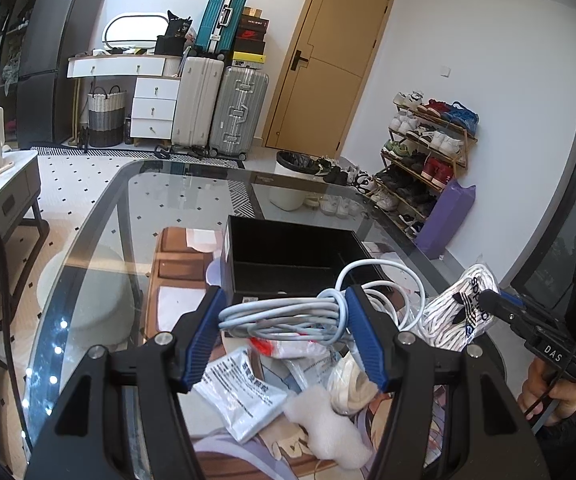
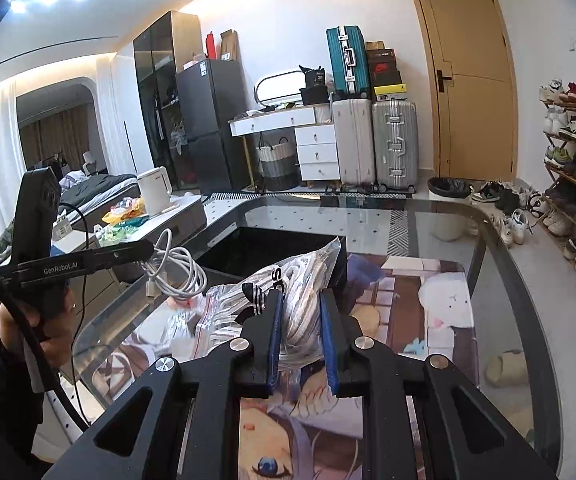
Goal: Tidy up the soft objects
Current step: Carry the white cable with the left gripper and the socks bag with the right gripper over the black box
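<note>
My left gripper [image 1: 284,300] is shut on a coiled white cable [image 1: 288,314] and holds it above the table, just in front of the open black box [image 1: 288,256]. The cable also shows in the right wrist view [image 2: 176,268], hanging from the left gripper. My right gripper [image 2: 300,300] is shut on a clear bag of white laces with an Adidas logo [image 2: 288,280], lifted near the box [image 2: 264,248]. The bag shows at the right in the left wrist view [image 1: 460,308].
On the glass table [image 1: 88,248] lie a printed plastic packet [image 1: 244,392], a white foam piece [image 1: 328,424], another bag of white cord [image 1: 352,388] and an anime mat [image 2: 408,308]. Suitcases, a shoe rack and a bin stand beyond.
</note>
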`<state>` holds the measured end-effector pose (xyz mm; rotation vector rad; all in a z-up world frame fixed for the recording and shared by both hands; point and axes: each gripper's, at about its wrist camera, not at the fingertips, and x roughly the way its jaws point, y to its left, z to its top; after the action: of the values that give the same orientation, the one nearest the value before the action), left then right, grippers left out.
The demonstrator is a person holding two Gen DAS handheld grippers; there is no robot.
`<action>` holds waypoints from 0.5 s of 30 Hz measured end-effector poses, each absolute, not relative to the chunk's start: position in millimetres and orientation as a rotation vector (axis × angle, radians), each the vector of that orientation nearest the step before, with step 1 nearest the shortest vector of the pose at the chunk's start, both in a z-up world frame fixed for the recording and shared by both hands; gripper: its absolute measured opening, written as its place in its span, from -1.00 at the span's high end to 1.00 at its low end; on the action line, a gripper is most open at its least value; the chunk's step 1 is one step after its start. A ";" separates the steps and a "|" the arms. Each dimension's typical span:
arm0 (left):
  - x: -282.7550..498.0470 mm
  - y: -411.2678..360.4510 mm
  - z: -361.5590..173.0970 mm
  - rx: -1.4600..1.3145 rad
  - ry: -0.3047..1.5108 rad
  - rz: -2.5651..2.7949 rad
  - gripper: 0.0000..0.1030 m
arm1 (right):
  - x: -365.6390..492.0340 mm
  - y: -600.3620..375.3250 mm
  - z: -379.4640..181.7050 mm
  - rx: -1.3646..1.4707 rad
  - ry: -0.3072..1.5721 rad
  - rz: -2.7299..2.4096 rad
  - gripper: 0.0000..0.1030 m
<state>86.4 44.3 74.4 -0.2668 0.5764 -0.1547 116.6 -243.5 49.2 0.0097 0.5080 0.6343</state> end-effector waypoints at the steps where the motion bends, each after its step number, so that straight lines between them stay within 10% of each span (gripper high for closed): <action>1: 87.7 44.4 74.4 -0.266 0.576 -0.152 -0.18 | 117.9 -243.1 49.9 0.011 0.505 0.631 0.67; 15: 120.6 41.2 76.4 -0.225 0.572 -0.103 -0.18 | 148.8 -240.8 62.3 0.051 0.465 0.550 0.67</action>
<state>120.6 41.2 76.4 -0.2246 0.5721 -0.1030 148.8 -240.8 62.3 0.0506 0.4651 0.5496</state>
